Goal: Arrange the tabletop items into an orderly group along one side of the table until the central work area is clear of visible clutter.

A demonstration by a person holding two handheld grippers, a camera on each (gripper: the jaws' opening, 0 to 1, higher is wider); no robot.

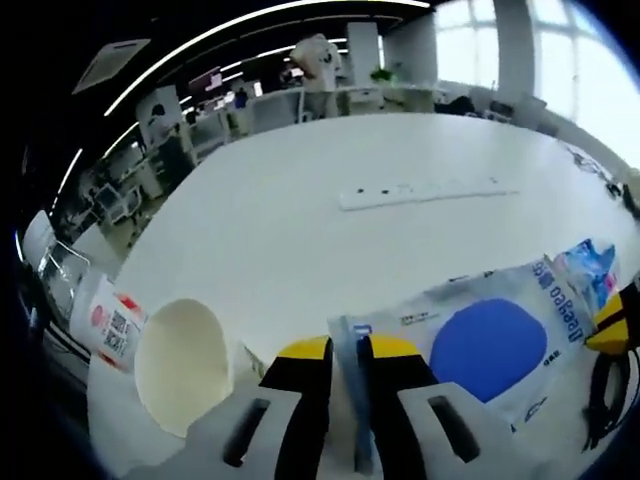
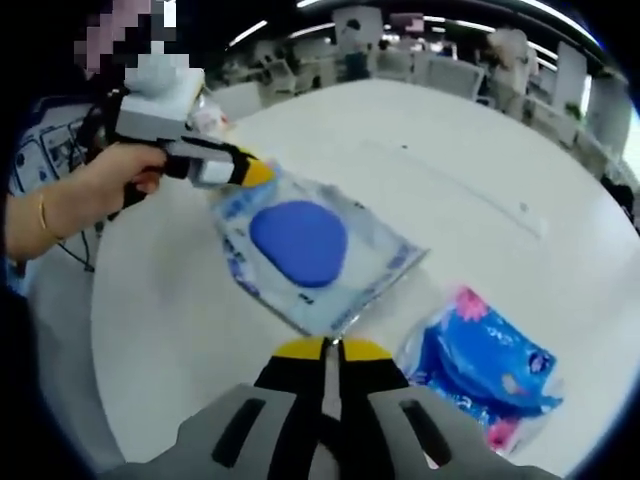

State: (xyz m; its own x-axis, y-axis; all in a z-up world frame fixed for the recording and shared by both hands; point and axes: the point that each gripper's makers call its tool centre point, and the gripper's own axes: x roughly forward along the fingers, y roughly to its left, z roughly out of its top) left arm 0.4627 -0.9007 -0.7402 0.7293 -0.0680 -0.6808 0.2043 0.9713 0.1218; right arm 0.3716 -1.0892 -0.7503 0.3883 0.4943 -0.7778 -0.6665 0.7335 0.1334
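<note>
Left hand-held gripper (image 1: pixel 345 352) clamps pouch (image 1: pixel 480 340) edge | right hand-held gripper (image 2: pixel 332 352) clamps opposite corner

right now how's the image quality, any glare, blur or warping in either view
Left gripper view: windows at top right blow out to white, the table edge curves from fisheye, the cup is soft. Right gripper view: light is even, the blue-spot pack is fairly sharp, the flowered pack smears toward the rim, and the background desks bend.
</note>
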